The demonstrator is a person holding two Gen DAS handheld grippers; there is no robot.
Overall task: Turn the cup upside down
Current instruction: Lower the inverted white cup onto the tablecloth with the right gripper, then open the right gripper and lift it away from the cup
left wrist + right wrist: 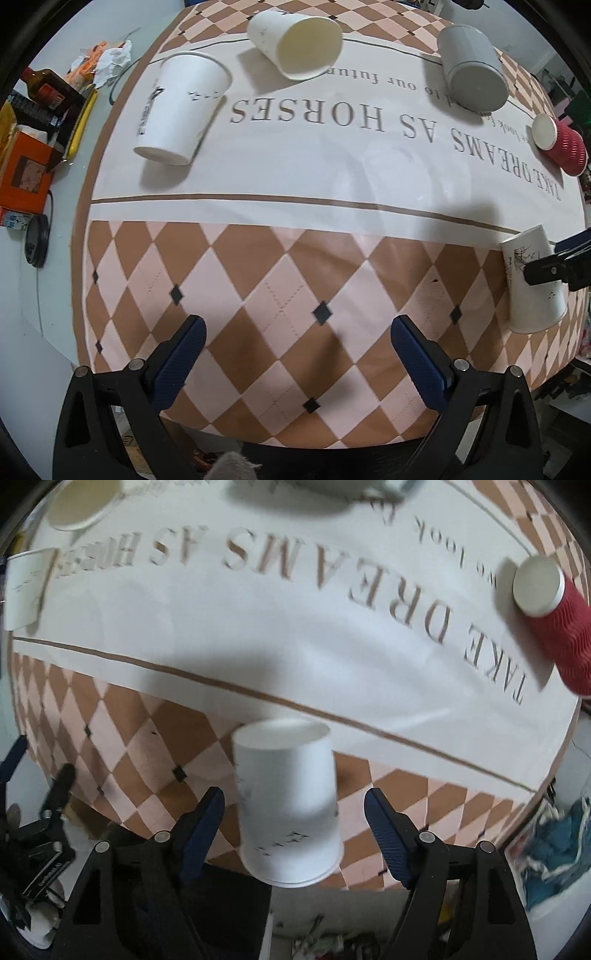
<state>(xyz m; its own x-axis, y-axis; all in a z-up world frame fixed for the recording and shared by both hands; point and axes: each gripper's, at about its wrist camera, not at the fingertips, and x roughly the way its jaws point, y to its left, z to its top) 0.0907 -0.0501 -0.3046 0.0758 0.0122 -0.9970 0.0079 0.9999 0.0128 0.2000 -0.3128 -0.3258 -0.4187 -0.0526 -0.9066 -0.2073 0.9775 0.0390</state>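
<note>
Small white paper cup (290,805) stands inverted, base up, at the near right edge of the worktop (332,627), between the right claw (295,830) fingers. Claw spread, pads clear of the walls; judged just set down. Left claw (297,354) spread, empty, hovering over checkered cloth.

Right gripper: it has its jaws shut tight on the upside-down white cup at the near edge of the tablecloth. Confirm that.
Not quite. The right gripper is open: in the right wrist view both fingers stand clear of the white cup, with gaps on each side. The cup is upside down, at the near edge of the tablecloth.
</note>
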